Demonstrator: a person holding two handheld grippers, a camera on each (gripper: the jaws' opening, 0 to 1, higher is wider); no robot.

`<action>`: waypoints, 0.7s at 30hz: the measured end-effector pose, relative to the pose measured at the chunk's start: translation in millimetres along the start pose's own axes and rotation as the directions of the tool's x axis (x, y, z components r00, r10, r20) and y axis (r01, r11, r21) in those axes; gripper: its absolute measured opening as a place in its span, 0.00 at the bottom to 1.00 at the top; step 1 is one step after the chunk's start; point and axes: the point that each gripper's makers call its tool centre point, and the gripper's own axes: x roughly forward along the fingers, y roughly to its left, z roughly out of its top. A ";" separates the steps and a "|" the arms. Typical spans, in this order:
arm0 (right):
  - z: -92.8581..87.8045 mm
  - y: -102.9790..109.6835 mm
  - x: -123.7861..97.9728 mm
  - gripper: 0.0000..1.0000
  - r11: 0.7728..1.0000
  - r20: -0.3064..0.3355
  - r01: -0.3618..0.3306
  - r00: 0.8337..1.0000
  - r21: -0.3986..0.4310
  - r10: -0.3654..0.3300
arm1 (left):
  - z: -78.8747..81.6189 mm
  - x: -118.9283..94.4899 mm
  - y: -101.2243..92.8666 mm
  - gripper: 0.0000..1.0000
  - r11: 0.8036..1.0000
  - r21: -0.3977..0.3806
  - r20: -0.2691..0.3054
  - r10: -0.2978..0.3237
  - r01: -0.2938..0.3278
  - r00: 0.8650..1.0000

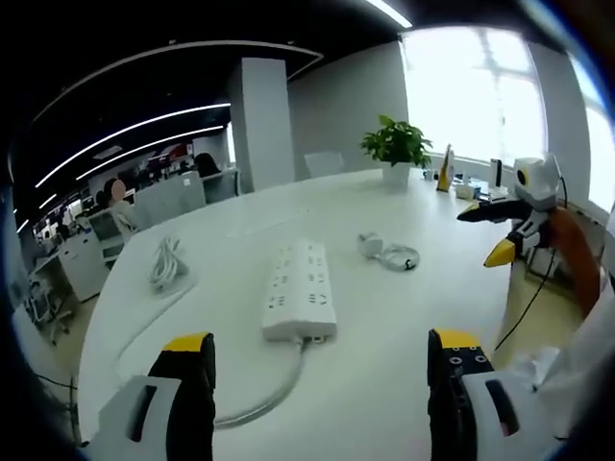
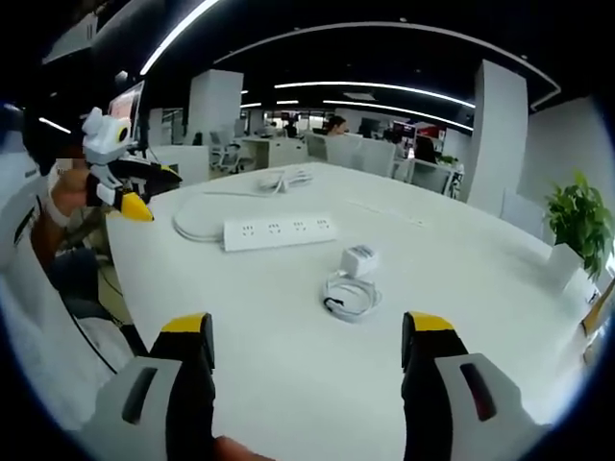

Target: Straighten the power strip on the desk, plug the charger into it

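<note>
power strip [image 1: 300,290] mid-desk, charger [image 2: 358,260] beside | both grippers' fingers wide, empty

light: bright, window [image 1: 480,86] glare — ceiling strips [image 2: 384,101] | shadows: soft | edges: fisheye-warped — blurred

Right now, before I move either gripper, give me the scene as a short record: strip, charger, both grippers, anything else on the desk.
power strip: flat on the white desk, sockets up, nothing plugged in
strip cord: curves off toward the desk's near edge
charger: loose on the desk beside the strip, its cable coiled
left gripper: open, above the desk, empty
right gripper: open, empty
other: bundled white cable, potted plant
</note>
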 end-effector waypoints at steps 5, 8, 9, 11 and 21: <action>-1.6 1.5 4.7 0.78 1.000 -0.005 -0.011 1.000 0.001 0.011 | 4.2 16.2 -1.7 0.92 1.000 -0.007 -0.004 -0.014 0.014 1.000; -2.9 1.5 5.9 0.78 1.000 -0.009 -0.014 1.000 0.002 0.014 | 5.9 23.1 -1.5 0.92 1.000 -0.014 -0.001 -0.021 0.021 1.000; -3.1 1.6 6.4 0.78 1.000 -0.009 -0.016 1.000 0.004 0.016 | 6.1 24.6 -0.9 0.92 1.000 -0.019 -0.002 -0.021 0.021 1.000; -3.6 1.7 7.3 0.78 1.000 -0.009 -0.018 1.000 0.007 0.018 | 7.3 29.0 0.7 0.91 0.999 -0.026 -0.001 -0.021 0.021 1.000; -6.4 0.9 10.8 0.77 0.999 -0.011 -0.024 1.000 0.022 0.025 | 14.7 61.3 3.7 0.92 0.998 -0.053 -0.011 -0.039 0.038 0.999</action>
